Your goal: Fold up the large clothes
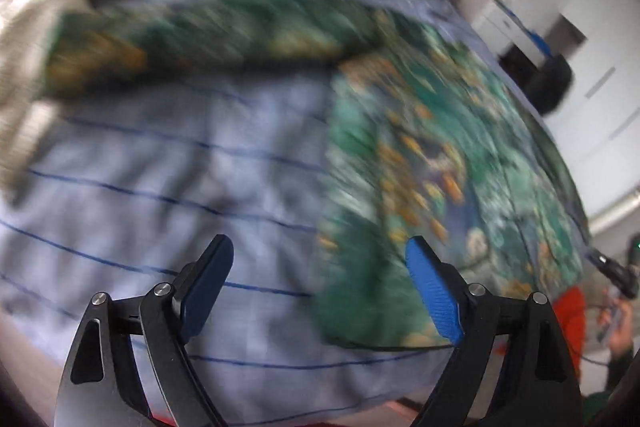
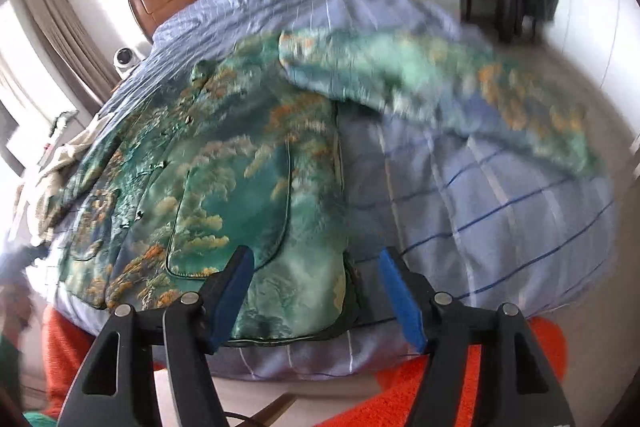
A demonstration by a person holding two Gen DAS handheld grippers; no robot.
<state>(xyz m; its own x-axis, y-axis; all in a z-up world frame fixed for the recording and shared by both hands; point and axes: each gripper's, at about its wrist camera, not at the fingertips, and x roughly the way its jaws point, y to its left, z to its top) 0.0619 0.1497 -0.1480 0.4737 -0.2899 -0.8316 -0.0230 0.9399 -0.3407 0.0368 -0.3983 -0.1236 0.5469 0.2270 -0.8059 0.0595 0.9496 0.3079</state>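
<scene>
Green landscape-print satin shirt (image 2: 224, 171) is lying spread on the blue striped bedsheet (image 2: 500, 211); I am hovering both the left gripper (image 1: 320, 291) and right gripper (image 2: 316, 295), released and empty, aiming squarely for its near hem.

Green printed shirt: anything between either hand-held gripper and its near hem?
Nothing visible. The right hand-held gripper is open just above the green printed shirt at its hem corner; the left hand-held gripper is open over the opposite edge. Only striped bedsheet surrounds it.
</scene>
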